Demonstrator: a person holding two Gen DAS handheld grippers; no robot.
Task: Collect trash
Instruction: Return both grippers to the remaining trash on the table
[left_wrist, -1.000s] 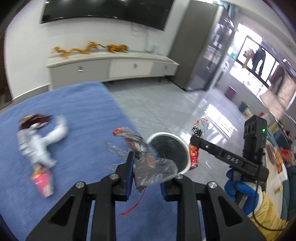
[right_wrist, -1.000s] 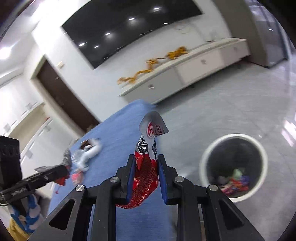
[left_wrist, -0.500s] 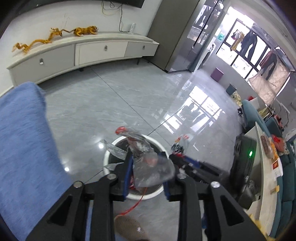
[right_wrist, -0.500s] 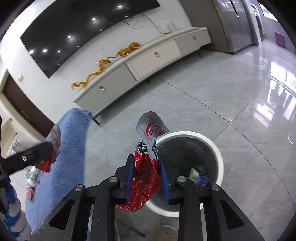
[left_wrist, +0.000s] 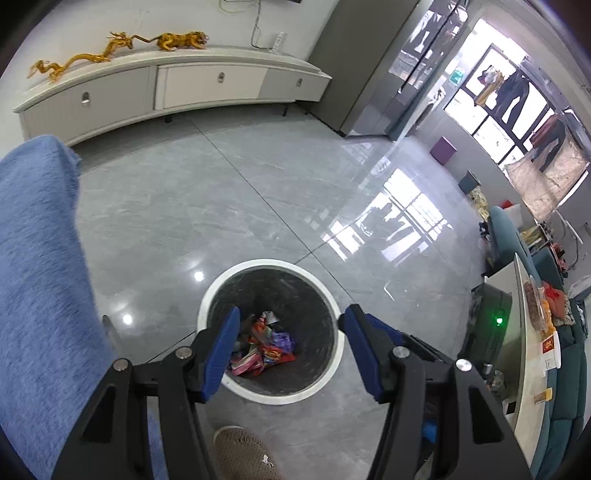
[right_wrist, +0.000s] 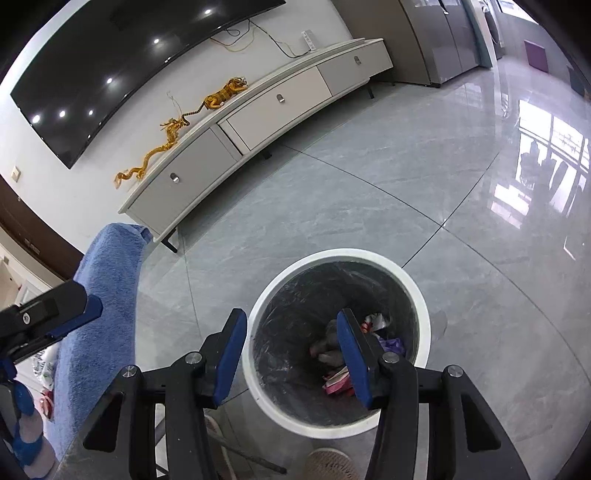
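Left wrist view: my left hand-held gripper (left_wrist: 288, 325) and right hand-held gripper (right_wrist: 291, 328) hang over the white-rimmed trash bin (left_wrist: 221, 288), jaws opening and empty, snack wrappers (left_wrist: 264, 345) inside; next, I reckon, back to the blue-covered desk (left_wrist: 37, 258) for more litter.
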